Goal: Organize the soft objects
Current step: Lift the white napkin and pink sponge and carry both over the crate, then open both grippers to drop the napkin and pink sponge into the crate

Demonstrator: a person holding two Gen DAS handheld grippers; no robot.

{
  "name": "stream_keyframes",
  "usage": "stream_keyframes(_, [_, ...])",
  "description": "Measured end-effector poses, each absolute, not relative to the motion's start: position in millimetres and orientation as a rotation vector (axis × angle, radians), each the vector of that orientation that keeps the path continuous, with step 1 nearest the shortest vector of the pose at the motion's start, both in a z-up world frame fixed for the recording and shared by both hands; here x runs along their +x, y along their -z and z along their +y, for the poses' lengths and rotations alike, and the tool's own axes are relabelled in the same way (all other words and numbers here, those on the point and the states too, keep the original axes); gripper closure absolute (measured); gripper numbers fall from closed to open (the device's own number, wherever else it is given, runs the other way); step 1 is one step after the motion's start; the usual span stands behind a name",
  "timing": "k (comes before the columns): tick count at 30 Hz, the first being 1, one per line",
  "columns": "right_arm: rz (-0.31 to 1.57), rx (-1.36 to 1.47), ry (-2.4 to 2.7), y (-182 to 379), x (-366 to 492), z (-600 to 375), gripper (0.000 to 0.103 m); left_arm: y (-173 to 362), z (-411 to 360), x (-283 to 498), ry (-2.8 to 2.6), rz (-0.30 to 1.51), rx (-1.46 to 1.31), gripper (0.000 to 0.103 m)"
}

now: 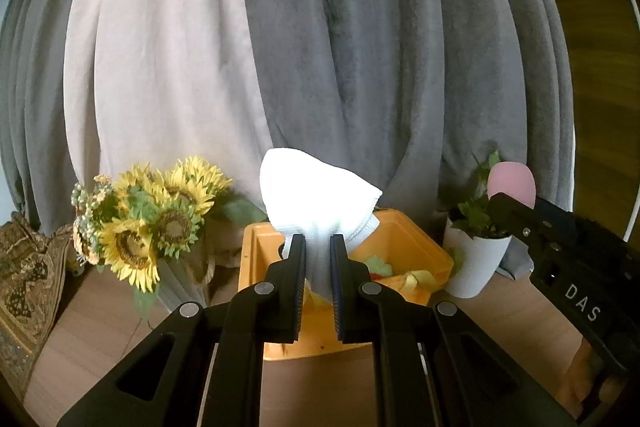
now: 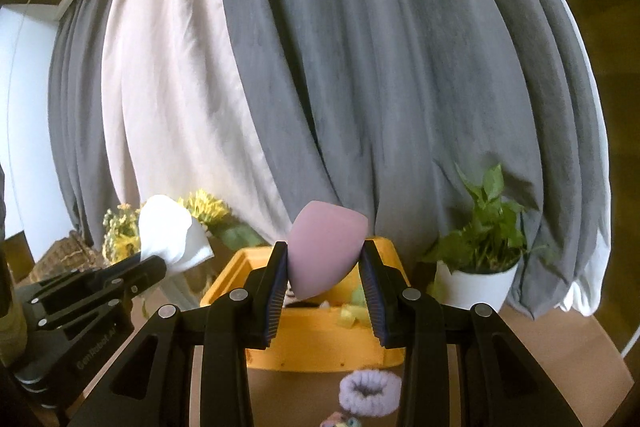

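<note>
My left gripper (image 1: 318, 247) is shut on a white cloth (image 1: 316, 195) and holds it above the orange bin (image 1: 416, 239). The cloth also shows in the right wrist view (image 2: 168, 231), held by the left gripper (image 2: 160, 263). My right gripper (image 2: 324, 267) is shut on a pink egg-shaped sponge (image 2: 326, 247) above the orange bin (image 2: 320, 343). The sponge (image 1: 512, 183) and right gripper (image 1: 496, 205) show at the right of the left wrist view. The bin holds yellow and green soft items (image 1: 404, 277). A fluffy lilac scrunchie (image 2: 370, 391) lies on the table in front of the bin.
A sunflower bouquet (image 1: 152, 223) stands left of the bin. A white pot with a green plant (image 2: 480, 267) stands to its right. Grey and white curtains (image 2: 320, 67) hang behind. A patterned cloth (image 1: 24, 287) lies at far left. A small colourful item (image 2: 340, 419) lies by the scrunchie.
</note>
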State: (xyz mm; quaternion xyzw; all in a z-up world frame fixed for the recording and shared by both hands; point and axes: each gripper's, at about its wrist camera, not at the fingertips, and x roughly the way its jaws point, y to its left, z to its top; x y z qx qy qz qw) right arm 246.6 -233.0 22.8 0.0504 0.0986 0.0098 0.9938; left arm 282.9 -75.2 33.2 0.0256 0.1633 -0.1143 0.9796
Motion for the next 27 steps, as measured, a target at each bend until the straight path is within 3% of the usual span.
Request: stream_keyframes(27, [0.305, 0.089, -0.004, 4.5, 369.6, -238.2, 0.066, 6.8, -80.1, 409.7, 0.188, 0.442, 0.071, 0.090])
